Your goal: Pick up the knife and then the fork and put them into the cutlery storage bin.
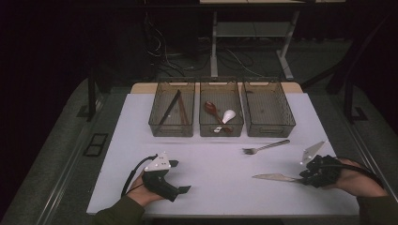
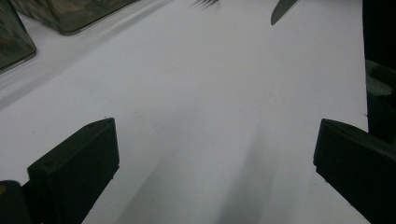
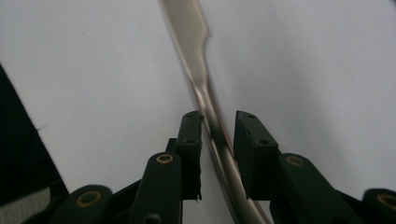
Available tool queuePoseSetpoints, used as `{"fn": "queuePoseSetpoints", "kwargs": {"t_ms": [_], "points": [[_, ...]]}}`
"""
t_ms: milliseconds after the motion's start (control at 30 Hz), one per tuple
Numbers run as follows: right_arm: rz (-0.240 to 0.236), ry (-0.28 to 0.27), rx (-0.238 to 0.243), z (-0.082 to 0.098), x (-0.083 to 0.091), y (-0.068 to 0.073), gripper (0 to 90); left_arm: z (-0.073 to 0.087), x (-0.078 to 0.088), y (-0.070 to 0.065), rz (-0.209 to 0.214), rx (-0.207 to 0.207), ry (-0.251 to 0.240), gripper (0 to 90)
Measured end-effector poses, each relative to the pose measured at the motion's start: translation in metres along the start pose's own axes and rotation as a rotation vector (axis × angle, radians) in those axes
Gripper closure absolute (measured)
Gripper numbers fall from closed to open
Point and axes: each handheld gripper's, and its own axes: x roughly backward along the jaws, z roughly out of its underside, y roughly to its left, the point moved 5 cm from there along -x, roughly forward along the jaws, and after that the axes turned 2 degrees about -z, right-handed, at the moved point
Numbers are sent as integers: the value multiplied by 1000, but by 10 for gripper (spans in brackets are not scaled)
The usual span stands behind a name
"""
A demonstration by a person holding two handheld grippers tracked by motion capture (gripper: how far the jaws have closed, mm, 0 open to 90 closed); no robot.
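left hand-held gripper (image 1: 180,176): jaws wide apart, empty, resting on tabletop (image 1: 216,173) | right hand-held gripper (image 3: 217,140): jaws slightly apart astride knife (image 3: 205,100) handle, pads seemingly not pressing | step: judged picking or releasing knife | next: squeeze handle, lift toward trays ahead | handle end hidden.

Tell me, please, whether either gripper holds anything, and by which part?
Nothing is gripped. The knife has its handle between the right gripper pads, but the jaws stand apart from it. The left gripper is open over bare table.
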Motion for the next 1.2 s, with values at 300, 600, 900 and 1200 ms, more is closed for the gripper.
{"fn": "queuePoseSetpoints", "kwargs": {"t_ms": [300, 600, 900, 1200], "points": [[-15, 143, 119, -20, -18, -1, 719, 0, 1, 1, 0, -2, 0, 0], [-15, 158, 143, -21, -19, 1, 756, 0, 1, 0, -1, -3, 1, 0], [-9, 200, 173, -24, -21, 3, 800, 0, 1, 0, -1, -2, 1, 0], [-36, 208, 144, -25, -21, 1, 801, 0, 0, 0, 0, -1, 3, 0]]}}
